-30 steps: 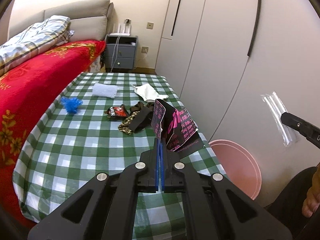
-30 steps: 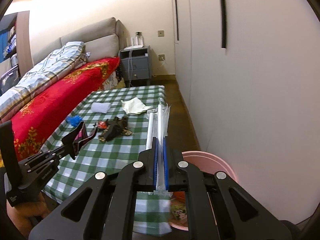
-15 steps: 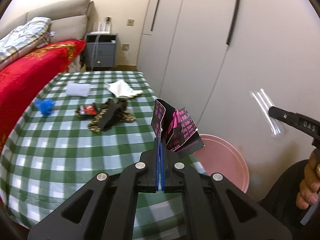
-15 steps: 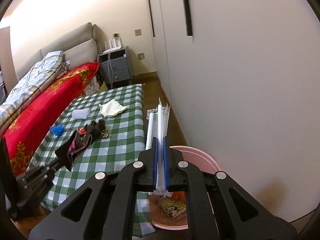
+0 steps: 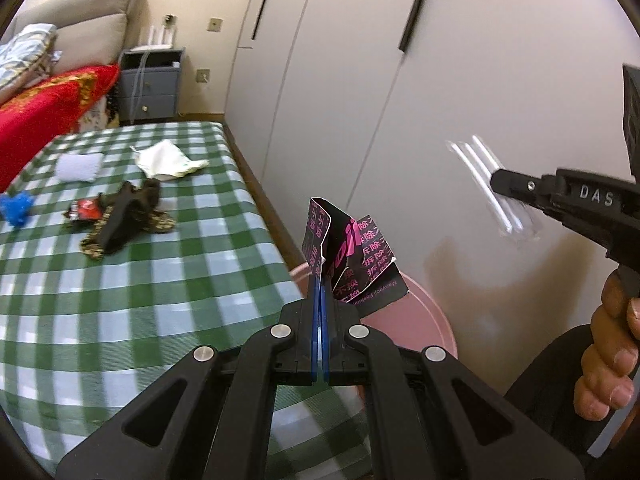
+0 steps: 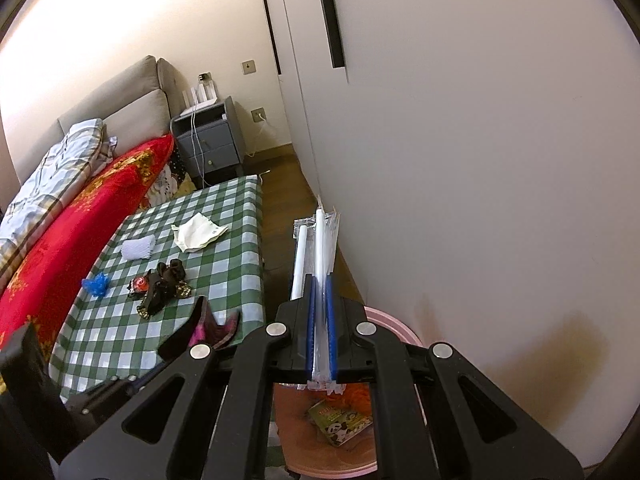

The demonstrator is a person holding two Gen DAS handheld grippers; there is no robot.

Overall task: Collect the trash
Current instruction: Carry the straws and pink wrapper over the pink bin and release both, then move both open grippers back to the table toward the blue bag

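Now, both carrying:
L hand-held gripper [image 5: 320,280]: pinched tight on black/pink wrapper [image 5: 352,256]; wrapper sticks up + fans right past the tips, so it hangs over pink bin [image 5: 424,320]. Prob. held so for a straight drop.
R hand-held gripper [image 6: 320,280]: clamped on clear sleeve [image 6: 324,236] w/ white straws inside; sleeve runs fwd along the fingers, bin [image 6: 404,332] directly below. In L view same gripper [image 5: 500,180] comes in from right, sleeve [image 5: 480,172] poking up-left twd wardrobe [image 5: 460,100].
R hand [image 5: 612,352]: wrapped on grip handle, lower right.
Bin: on floor betw. desk [image 5: 160,300] edge + wardrobe; already holds a panda packet [image 6: 340,424] + orange scraps.
Desk, green check cloth: left to collect – dark wrapper pile [image 5: 120,224], red packet [image 5: 86,210], blue scrap [image 5: 16,208], white pad [image 5: 78,168], cream tissue [image 5: 168,158]. Well apart from both grippers.
Beyond: red bed [image 6: 80,220], grey nightstand [image 6: 208,144].
Stage, my guess: release over bin is next; R looks aligned, L wrapper only partly over rim, so may need a bit more rightward.
Vs 1 s ago: both views swung right + down; bin went from edge of frame to under the tips. R gripper much closer in L view, hand now showing. Grips unchanged, desk items not moved.
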